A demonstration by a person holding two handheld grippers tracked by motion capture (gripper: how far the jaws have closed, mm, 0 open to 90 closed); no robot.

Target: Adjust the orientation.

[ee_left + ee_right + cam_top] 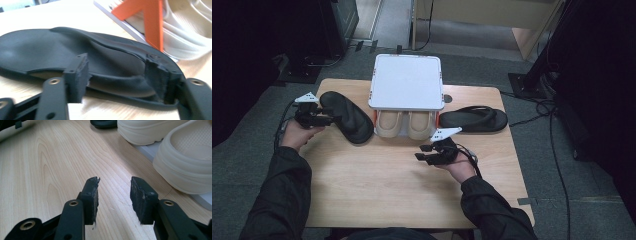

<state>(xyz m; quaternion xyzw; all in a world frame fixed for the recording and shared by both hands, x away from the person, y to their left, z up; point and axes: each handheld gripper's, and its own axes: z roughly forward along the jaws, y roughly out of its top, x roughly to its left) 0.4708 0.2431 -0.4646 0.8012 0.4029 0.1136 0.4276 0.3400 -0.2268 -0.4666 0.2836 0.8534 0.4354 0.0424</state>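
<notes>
Grippers: left gripper (328, 119) parted around black sandal (346, 117), right gripper (424, 152) released.

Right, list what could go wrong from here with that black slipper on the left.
1. The left hand-held gripper has its jaws open around the edge of the black slipper; the soft rim could fold and slip out on closing.
2. The slipper lies close beside the white rack and its orange bracket, so lifting it may knock them.
3. The right hand-held gripper hovers open near the cream shoes and could bump them.
</notes>
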